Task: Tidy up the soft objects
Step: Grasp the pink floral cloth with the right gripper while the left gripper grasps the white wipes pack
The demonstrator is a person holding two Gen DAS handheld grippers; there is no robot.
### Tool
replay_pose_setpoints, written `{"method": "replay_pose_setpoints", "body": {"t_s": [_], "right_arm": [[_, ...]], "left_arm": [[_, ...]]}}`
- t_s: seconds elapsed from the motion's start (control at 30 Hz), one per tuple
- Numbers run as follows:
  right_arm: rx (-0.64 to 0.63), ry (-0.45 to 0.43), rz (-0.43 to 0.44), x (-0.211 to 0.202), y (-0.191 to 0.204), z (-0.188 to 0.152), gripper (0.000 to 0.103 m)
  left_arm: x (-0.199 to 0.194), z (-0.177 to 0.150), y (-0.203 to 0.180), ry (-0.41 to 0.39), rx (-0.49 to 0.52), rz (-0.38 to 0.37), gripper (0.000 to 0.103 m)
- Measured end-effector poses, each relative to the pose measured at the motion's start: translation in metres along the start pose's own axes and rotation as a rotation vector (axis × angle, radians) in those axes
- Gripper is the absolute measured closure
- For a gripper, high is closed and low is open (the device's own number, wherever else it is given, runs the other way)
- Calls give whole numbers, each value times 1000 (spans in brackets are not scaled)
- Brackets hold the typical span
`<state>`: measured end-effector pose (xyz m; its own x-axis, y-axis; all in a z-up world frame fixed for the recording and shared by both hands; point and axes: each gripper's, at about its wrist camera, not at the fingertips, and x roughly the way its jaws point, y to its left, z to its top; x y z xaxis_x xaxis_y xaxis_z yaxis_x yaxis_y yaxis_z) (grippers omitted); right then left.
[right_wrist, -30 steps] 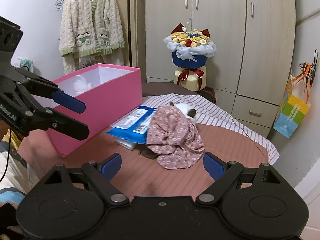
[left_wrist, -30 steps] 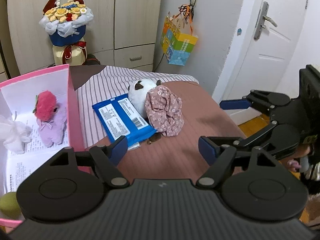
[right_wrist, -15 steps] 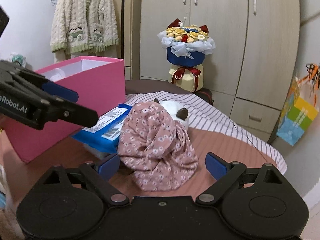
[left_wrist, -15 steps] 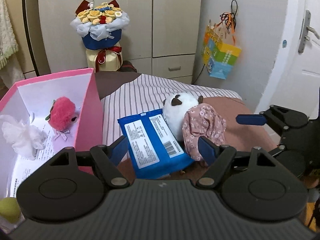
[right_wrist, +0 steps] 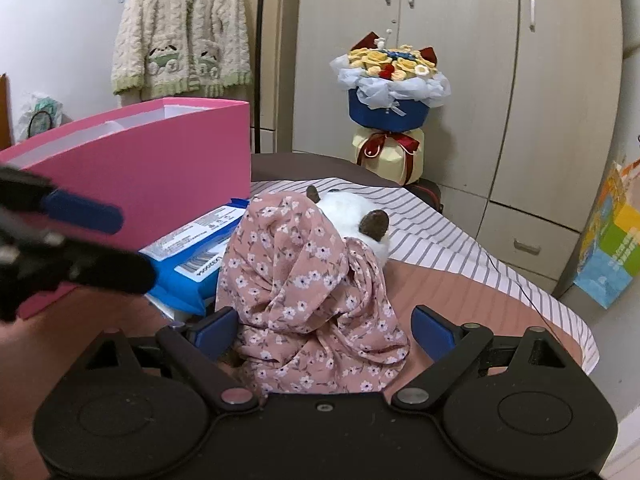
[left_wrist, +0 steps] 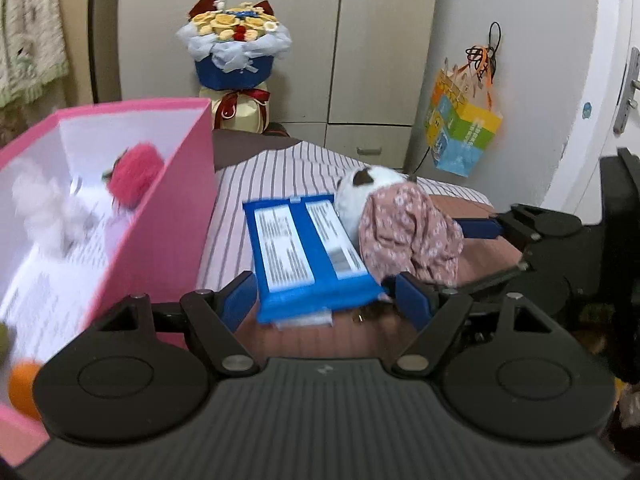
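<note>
Right tool [right_wrist: 324, 328] wide open around floral cloth [right_wrist: 308, 292], not yet pressing; left tool [left_wrist: 324, 300] half open, empty, near blue packet [left_wrist: 308, 256]; close low on cloth, then carry left to pink box [right_wrist: 132, 184].

Left gripper [left_wrist: 324, 300]: jaws apart, bracketing the near end of a blue wipes pack [left_wrist: 308, 256]; pads not seen pressing it. Pack lies flat on the bed [left_wrist: 272, 172], striped sheet beneath. Just right of the pack, touching it: white plush toy [left_wrist: 368, 188] partly under a pink floral cloth [left_wrist: 412, 236]. Right gripper [left_wrist: 520, 232] reaches in from the right; one blue finger sits behind the cloth. Pink box [left_wrist: 176, 216] at left, open, holding a red fluffy toy [left_wrist: 134, 174] and a white fluffy item [left_wrist: 44, 212], blurred. Flower bouquet [left_wrist: 236, 52] behind, before the wardrobe [left_wrist: 360, 40].
</note>
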<state>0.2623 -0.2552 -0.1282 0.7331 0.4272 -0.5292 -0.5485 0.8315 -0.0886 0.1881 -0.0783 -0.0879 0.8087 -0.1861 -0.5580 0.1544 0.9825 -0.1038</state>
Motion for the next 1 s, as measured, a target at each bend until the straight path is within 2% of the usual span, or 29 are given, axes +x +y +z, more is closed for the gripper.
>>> {"method": "replay_pose_setpoints", "body": {"t_s": [0.07,0.17,0.27,0.43,0.53,0.63,0.87,0.9,1.0], "right_arm": [[-8,9,27,0,-1,-3,35],[15,7,61,-5,-3,-6,55],[23,14,65,-10,-2,-8,66],[30,13,55,-16,-3,-9,69],[38,7,49,-17,-5,-10,69],[53,3,52,-18,-7,-11,69],[81,-4,59,-17,-8,-13,69],[85,-6,59,-16,-7,-13,69],[100,-4,63,-14,-7,-14,69]], "left_arm": [[-1,-11,-5,-1,-10,0,27],[0,-21,-12,-33,19,49,28],[9,-25,-17,-40,36,113,31],[25,-27,-17,1,15,174,32],[32,-28,-14,13,-34,184,32],[41,-30,-13,10,-40,216,32],[56,-18,-17,1,-35,239,32],[60,-18,-17,13,-42,241,33],[60,-18,-19,3,-36,262,59]]}}
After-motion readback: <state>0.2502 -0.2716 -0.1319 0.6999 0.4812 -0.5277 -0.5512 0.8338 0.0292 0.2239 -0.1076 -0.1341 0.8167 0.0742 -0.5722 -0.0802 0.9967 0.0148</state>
